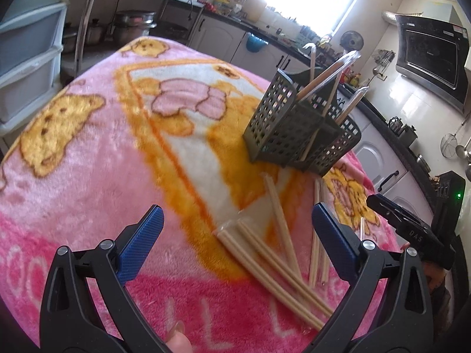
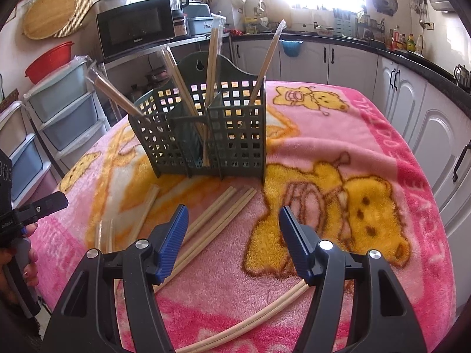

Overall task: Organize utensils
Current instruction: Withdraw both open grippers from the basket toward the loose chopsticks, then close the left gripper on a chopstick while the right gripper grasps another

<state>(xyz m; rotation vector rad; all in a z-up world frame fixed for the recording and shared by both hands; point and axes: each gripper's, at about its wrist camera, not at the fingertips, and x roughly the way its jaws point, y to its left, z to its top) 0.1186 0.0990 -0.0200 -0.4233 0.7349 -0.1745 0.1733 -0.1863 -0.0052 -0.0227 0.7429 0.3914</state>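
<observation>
- Kitchen setting: white cabinets under a dark counter, bright window behind. Work surface is a table under a pink fleece blanket (image 2: pixel 338 158) with yellow bear prints.
- Left gripper (image 1: pixel 237 236): jaws wide apart, nothing between the blue pads. It hangs over the blanket; a wrapped pair of chopsticks (image 1: pixel 265 276) lies just ahead of it, toward its right finger, with more loose pairs beside that.
- Dark green utensil caddy (image 2: pixel 206 129): a perforated holder with compartments, standing upright on the blanket, ahead of both grippers and well beyond their fingertips. Several wrapped chopstick pairs stand in it, leaning outward at different angles; which compartment each is in cannot be told for certain.
- Right gripper (image 2: pixel 234 234): jaws open at a middling width, holding nothing. Loose chopsticks (image 2: pixel 217 217) lie on the blanket just beside and ahead of its left finger; another pair (image 2: pixel 265 314) runs under its right finger, nearer the camera.
- A hand (image 2: pixel 28 253) grips the left tool's handle at the far left of the right view.
</observation>
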